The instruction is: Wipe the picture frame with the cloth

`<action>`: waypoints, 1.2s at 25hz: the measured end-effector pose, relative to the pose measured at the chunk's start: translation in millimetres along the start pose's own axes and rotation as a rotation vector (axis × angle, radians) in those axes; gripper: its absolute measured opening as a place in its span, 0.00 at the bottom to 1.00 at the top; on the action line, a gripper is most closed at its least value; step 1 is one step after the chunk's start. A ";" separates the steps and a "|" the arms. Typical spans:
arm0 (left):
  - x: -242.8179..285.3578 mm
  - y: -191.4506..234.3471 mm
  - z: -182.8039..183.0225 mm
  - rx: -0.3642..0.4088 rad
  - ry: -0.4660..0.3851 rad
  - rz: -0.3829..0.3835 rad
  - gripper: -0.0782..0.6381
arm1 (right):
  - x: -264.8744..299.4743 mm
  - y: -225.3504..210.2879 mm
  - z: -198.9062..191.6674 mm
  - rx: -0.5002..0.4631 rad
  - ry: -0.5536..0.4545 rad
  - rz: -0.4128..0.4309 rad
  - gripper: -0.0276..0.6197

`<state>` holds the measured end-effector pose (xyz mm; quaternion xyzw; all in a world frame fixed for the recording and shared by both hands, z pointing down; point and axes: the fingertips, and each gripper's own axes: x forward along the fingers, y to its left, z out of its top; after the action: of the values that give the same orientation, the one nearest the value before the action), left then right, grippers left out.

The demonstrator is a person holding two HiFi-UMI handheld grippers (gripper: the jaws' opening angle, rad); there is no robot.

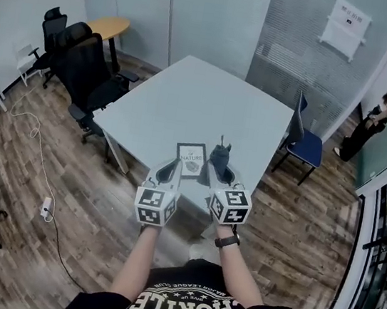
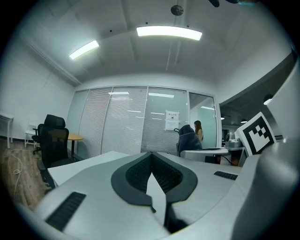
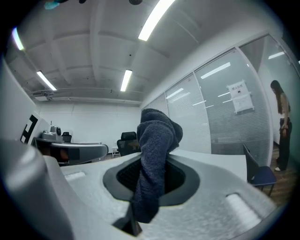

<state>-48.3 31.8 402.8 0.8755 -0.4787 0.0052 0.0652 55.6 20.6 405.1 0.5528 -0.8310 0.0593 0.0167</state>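
A small picture frame (image 1: 191, 161) with a dark border and a white print lies flat on the white table (image 1: 187, 99) near its front edge. My left gripper (image 1: 175, 164) hovers just left of the frame; in the left gripper view its jaws (image 2: 151, 158) meet at the tips with nothing between them. My right gripper (image 1: 218, 165) is just right of the frame, shut on a dark grey cloth (image 1: 221, 151). In the right gripper view the cloth (image 3: 157, 154) stands bunched up above the jaws. Neither gripper view shows the frame.
Black office chairs (image 1: 84, 69) stand left of the table and a blue chair (image 1: 304, 144) to its right. A round wooden table (image 1: 109, 27) is at the back left. A person (image 1: 383, 114) stands by the far right wall. A cable and power strip (image 1: 46, 207) lie on the floor.
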 end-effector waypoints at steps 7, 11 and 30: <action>101.6 8.9 -13.9 -0.010 0.059 0.068 0.12 | 78.1 -76.5 5.0 -0.044 0.042 0.099 0.16; 132.6 25.3 -41.8 -0.052 0.126 0.108 0.12 | 114.4 -103.4 -10.7 -0.023 0.077 0.143 0.16; 200.2 114.0 -212.9 -0.208 0.471 0.062 0.12 | 293.5 -90.4 -178.0 -0.547 0.564 0.529 0.16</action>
<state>-24.2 -171.3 640.6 0.8237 -0.4750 0.1614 0.2644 18.1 -262.2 616.4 0.2598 -0.8915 -0.0117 0.3709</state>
